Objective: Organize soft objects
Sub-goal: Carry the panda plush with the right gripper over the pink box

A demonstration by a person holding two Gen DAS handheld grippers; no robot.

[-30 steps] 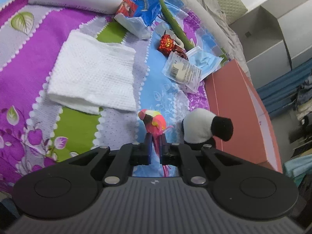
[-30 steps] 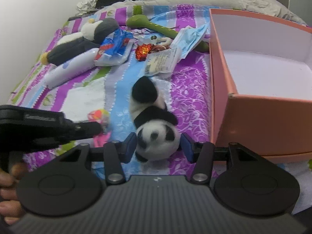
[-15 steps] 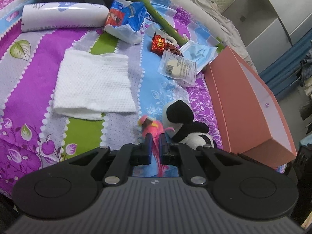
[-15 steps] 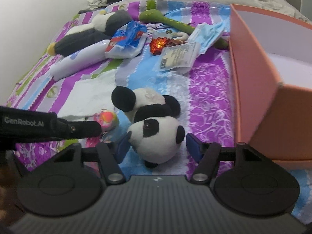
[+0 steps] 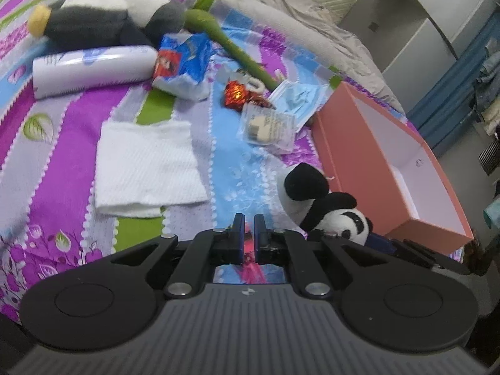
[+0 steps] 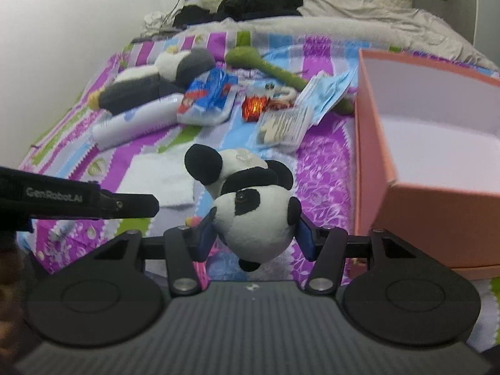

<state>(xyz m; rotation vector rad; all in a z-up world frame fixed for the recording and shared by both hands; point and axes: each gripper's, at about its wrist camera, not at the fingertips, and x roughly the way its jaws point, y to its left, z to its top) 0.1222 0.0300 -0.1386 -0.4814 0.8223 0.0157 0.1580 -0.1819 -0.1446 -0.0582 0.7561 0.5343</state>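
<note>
My right gripper [image 6: 254,223] is shut on the head of a black-and-white panda plush [image 6: 250,206], whose body hangs away from me above the bedspread. The panda [image 5: 315,193] also shows at the right of the left wrist view, beside the open orange box [image 5: 353,156]. My left gripper [image 5: 247,218] is shut on a small pink soft toy [image 5: 248,250], mostly hidden behind the jaws. In the right wrist view the left gripper [image 6: 125,203] reaches in from the left, with a bit of the pink toy [image 6: 193,220] below it.
The orange box [image 6: 372,168] stands at the right, its white inside showing. On the striped bedspread lie a folded white towel [image 5: 147,162], a grey-and-white plush [image 5: 103,22], a white roll [image 5: 93,68], a blue snack bag [image 5: 184,62], a green plush stem [image 5: 231,50] and small packets [image 5: 268,125].
Both grippers have risen from the bed. The panda's head now sits up between the right fingers, and the pink toy has slipped lower behind the left jaws.
</note>
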